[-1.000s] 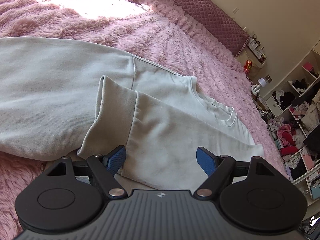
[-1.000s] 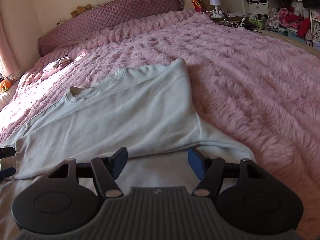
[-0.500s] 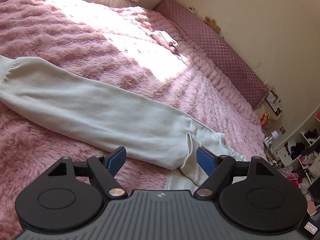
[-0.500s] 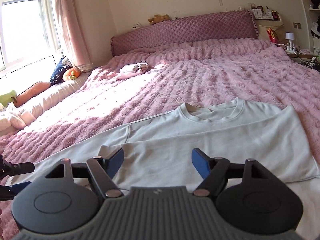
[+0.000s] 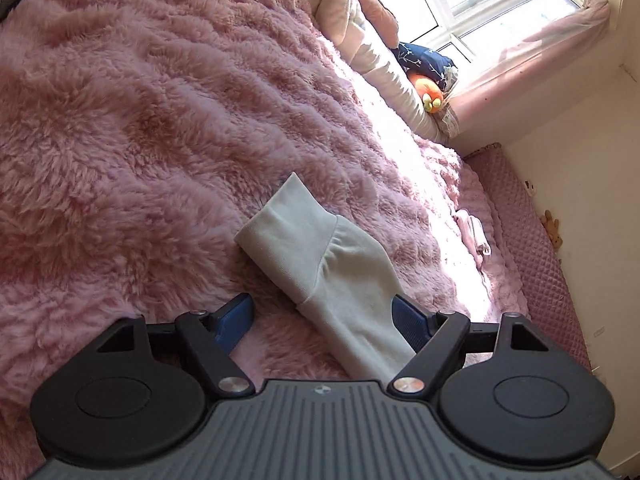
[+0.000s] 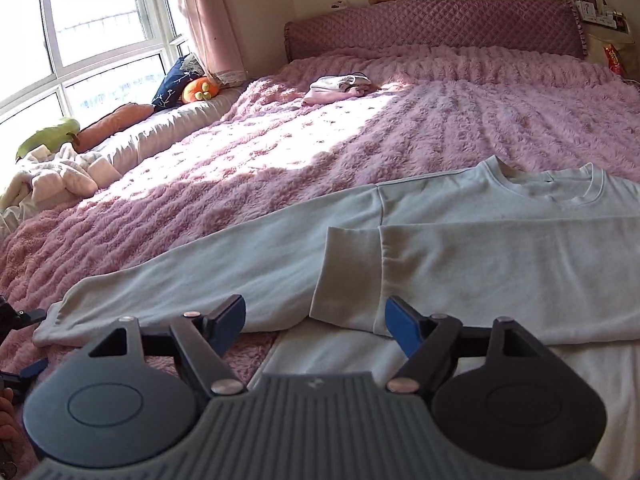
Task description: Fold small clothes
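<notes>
Left gripper (image 5: 320, 322) open, sleeve cuff (image 5: 286, 228) just ahead

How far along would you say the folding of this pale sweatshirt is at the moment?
Early. Done: one sleeve is already folded across the sweatshirt body, and a small folded pile sits near the headboard. In hand: the left gripper is open around the other sleeve's cuff, not yet clamped; the right gripper is open and empty. Left: fold that outstretched sleeve in, then fold the body.
</notes>
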The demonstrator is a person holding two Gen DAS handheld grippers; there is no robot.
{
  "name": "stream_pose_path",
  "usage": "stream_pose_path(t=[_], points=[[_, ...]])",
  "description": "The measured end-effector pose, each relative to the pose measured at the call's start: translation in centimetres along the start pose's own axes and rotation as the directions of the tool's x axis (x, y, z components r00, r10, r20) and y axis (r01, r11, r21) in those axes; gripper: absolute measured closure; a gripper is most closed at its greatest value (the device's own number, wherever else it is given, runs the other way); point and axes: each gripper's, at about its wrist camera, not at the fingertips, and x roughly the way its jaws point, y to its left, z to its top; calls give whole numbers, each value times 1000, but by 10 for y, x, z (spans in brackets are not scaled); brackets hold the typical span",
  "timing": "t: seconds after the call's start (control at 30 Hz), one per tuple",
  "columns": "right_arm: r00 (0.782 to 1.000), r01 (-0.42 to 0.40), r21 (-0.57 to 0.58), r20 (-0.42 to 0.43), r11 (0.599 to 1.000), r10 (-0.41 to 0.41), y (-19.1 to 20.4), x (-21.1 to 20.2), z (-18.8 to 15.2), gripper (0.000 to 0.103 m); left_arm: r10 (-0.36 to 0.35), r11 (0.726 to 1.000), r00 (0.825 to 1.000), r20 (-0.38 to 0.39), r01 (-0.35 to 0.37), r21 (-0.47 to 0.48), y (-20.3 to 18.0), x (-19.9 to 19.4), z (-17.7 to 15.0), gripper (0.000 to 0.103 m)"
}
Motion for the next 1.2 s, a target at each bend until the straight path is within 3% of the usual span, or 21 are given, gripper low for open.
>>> stream_pose_path(t=[0.1,0.17,0.2,0.27,0.3,0.33,0.5,0.67,0.8,0.93,1.1,1.2], points=[[1000,9,-11,-13,1000,-9,-1,2,-2,29,-26,999,999,26,27,-33,1,10,4,15],[1000,12,-11,-14,1000,-12,-3,1,-2,29,-48,996,998,29,50,-70,4,13,6,34],[1000,14,-10,-12,1000,-14,-4,0,-3,27,-59,994,998,31,62,-88,5,14,7,38],[1000,16,-7,-11,1000,-16,-7,-3,-3,27,-76,990,996,41,80,-113,7,13,7,66],[1000,17,-7,-12,1000,-17,-8,-4,-3,27,-79,990,996,51,85,-113,7,11,7,75],[1000,17,-6,-15,1000,-17,-9,-4,-4,27,-77,992,995,63,83,-98,5,8,7,92],[1000,21,-1,-12,1000,-21,-16,-12,-4,27,-122,992,989,85,125,-24,-16,-5,6,94],[999,32,11,11,999,-32,-31,-29,-4,26,-247,969,965,88,244,34,-64,-17,6,94],[998,50,28,33,998,-51,-53,-50,-6,25,-370,927,927,57,363,96,-116,-22,-3,94],[994,85,54,58,995,-88,-81,-75,-8,25,-491,856,870,-46,492,162,-178,-26,-37,94],[985,126,124,99,984,-139,-125,-115,-13,23,-601,747,776,-193,631,210,-246,-26,-107,94],[980,141,173,115,975,-163,-152,-137,-19,22,-642,681,706,-299,704,203,-281,-22,-162,94]])
